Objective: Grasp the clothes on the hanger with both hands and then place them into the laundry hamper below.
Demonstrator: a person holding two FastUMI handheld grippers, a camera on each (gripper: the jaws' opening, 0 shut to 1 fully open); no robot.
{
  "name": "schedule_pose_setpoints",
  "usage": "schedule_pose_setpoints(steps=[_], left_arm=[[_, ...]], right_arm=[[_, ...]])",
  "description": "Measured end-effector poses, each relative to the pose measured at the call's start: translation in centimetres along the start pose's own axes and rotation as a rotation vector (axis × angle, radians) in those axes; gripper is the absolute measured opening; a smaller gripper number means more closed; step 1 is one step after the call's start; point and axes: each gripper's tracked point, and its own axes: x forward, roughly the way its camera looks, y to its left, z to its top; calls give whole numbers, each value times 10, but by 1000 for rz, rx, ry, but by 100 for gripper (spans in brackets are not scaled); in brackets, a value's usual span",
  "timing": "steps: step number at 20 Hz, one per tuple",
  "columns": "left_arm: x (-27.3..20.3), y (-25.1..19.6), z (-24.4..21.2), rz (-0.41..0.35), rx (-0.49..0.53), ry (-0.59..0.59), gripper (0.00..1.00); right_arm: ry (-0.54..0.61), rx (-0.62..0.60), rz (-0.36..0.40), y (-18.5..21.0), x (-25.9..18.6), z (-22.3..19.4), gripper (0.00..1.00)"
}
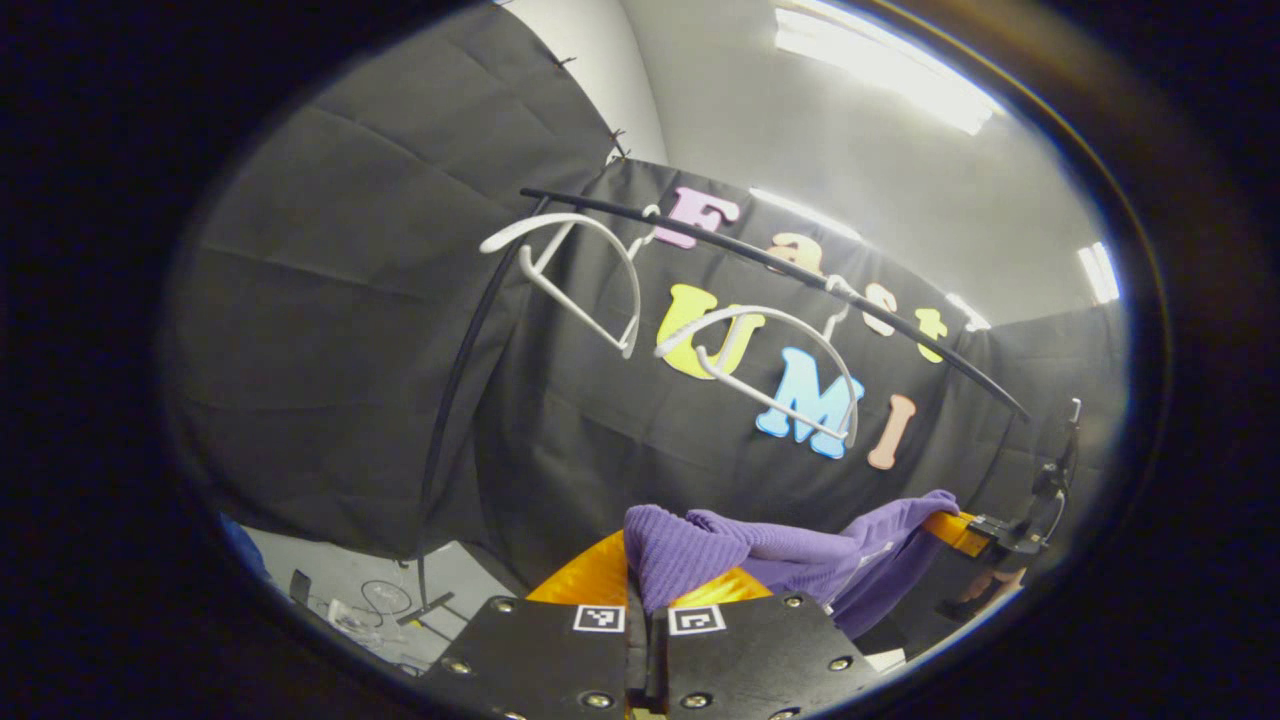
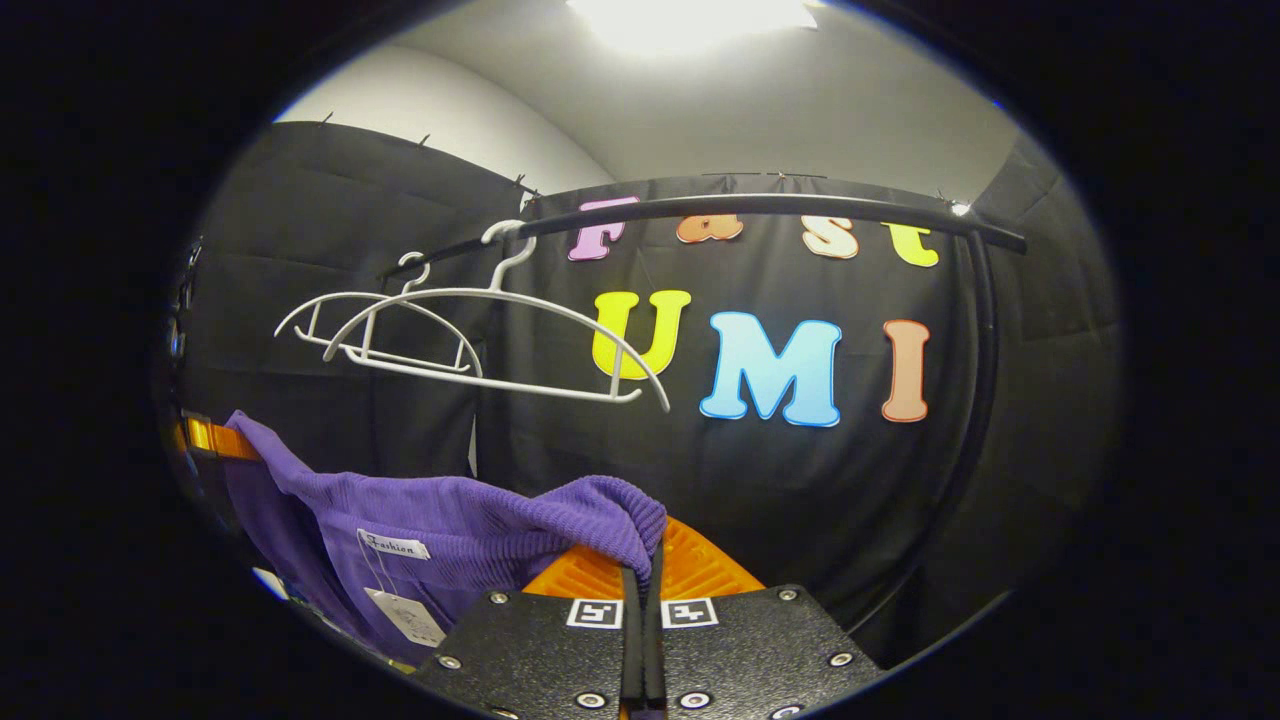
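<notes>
**Purple garment off the hangers, held between both grippers**

The left gripper (image 1: pixel 648 585) is clenched on one end of the purple garment (image 1: pixel 790 560); the right gripper (image 2: pixel 645 575) pinches the other end. It sags between them, below the two bare white hangers (image 2: pixel 470 340) on the rail (image 2: pixel 760 207). Uneven lowering could tug a thin knit fold free, dropping it outside the hamper.
</notes>
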Motion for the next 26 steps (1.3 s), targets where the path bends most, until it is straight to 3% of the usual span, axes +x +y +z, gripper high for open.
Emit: schedule_pose_setpoints(steps=[2,7,8,9,11,12,17,24,25,26], left_arm=[[-10,24,-12,-20,31,47,5],[-21,47,-42,-130,106,165,5],[-22,50,-47,-142,115,182,1],[-27,54,-58,-153,121,202,5],[-35,54,-79,-169,133,239,5],[-36,53,-88,-177,144,259,1],[-40,45,-150,-215,204,371,1],[-2,51,-249,-248,235,535,1],[2,56,-262,-239,252,558,5],[5,60,-273,-229,270,580,1]], right_arm=[[47,27,-31,22,-23,-12,0],[168,73,-150,52,-60,-55,0],[186,85,-159,59,-66,-64,0],[204,98,-166,64,-71,-72,0],[252,134,-176,74,-83,-91,0],[283,153,-178,81,-91,-103,0],[445,187,-198,92,-112,-168,0],[617,313,-229,99,-102,-244,0],[638,314,-234,99,-99,-254,0],[661,317,-236,101,-100,-267,0]])
